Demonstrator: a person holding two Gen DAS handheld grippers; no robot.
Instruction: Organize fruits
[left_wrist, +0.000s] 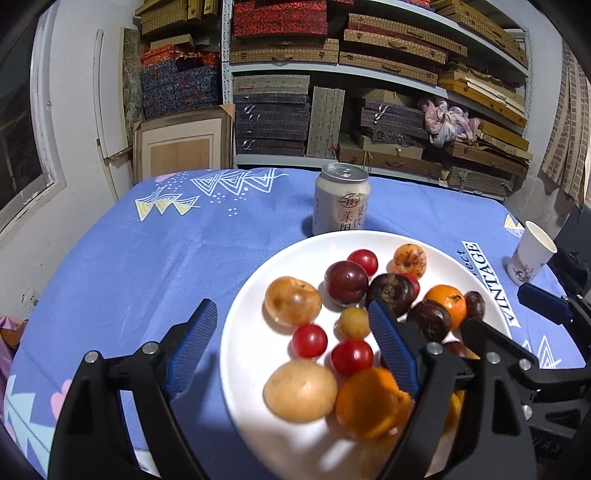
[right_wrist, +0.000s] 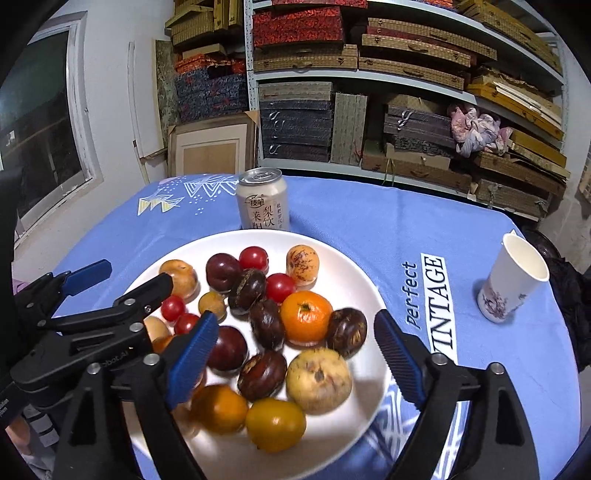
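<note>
A white plate (left_wrist: 251, 295) (right_wrist: 369, 295) on the blue tablecloth holds several fruits: cherry tomatoes (left_wrist: 309, 340), dark plums (left_wrist: 346, 283), brown chestnut-like fruits (right_wrist: 266, 323), oranges (right_wrist: 306, 319) and pale yellow fruits (left_wrist: 300, 390) (right_wrist: 318, 379). My left gripper (left_wrist: 291, 347) is open and empty above the plate's left part. My right gripper (right_wrist: 295, 356) is open and empty above the plate's near right part. Each gripper also shows in the other's view, the right one (left_wrist: 546, 306) and the left one (right_wrist: 92, 273).
A white drink can (left_wrist: 340, 199) (right_wrist: 263, 204) stands just behind the plate. A white paper cup (left_wrist: 530, 253) (right_wrist: 511, 278) stands at the right on the tablecloth (left_wrist: 147, 258). Shelves of boxes (left_wrist: 369, 92) lie beyond the table.
</note>
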